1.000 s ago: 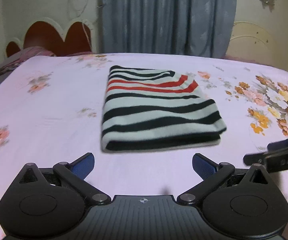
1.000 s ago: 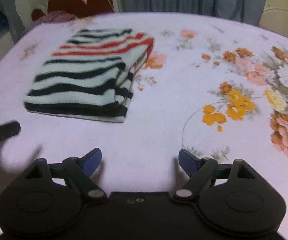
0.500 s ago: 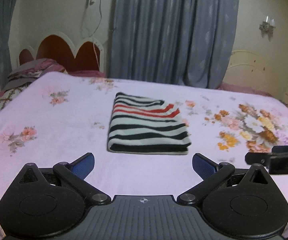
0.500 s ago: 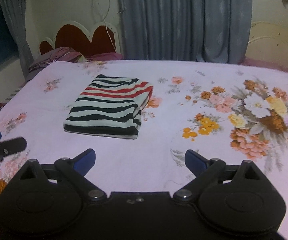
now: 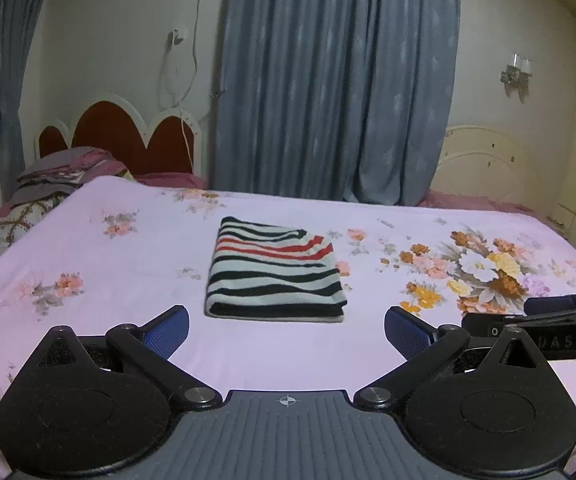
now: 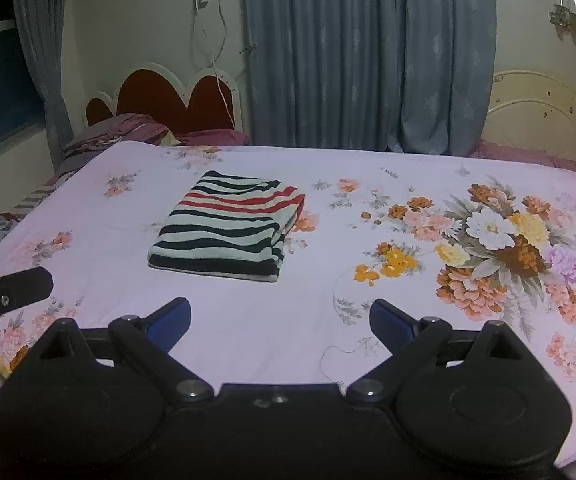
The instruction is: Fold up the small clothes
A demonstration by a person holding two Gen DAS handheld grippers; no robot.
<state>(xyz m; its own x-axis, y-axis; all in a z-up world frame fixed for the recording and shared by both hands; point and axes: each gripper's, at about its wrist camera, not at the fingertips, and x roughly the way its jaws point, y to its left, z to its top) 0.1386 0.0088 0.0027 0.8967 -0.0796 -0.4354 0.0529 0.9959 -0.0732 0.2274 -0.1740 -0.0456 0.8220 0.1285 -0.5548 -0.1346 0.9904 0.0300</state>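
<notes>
Both grippers have pulled back and up from the folded striped garment point(image 5: 275, 274), which looked much larger a second ago and now sits smaller, well apart from them. Left gripper point(image 5: 286, 330) has its blue pads spread wide with nothing between them; right gripper point(image 6: 279, 322) is likewise spread and empty, its jaws having just been opening a little further. Beyond them the garment lies as a neat rectangle on the floral bedsheet point(image 5: 99, 300), roughly mid-bed, with a headboard point(image 5: 127, 136) and grey curtain point(image 5: 336, 80) behind. Folding looks finished. One risk: the right-hand edge seems to show loose stacked layers, though the view is soft, so any brush on a return pass could flip them open. Right gripper's finger, seen from the left wrist, carries letters that read "DAS", possibly part of a longer word
</notes>
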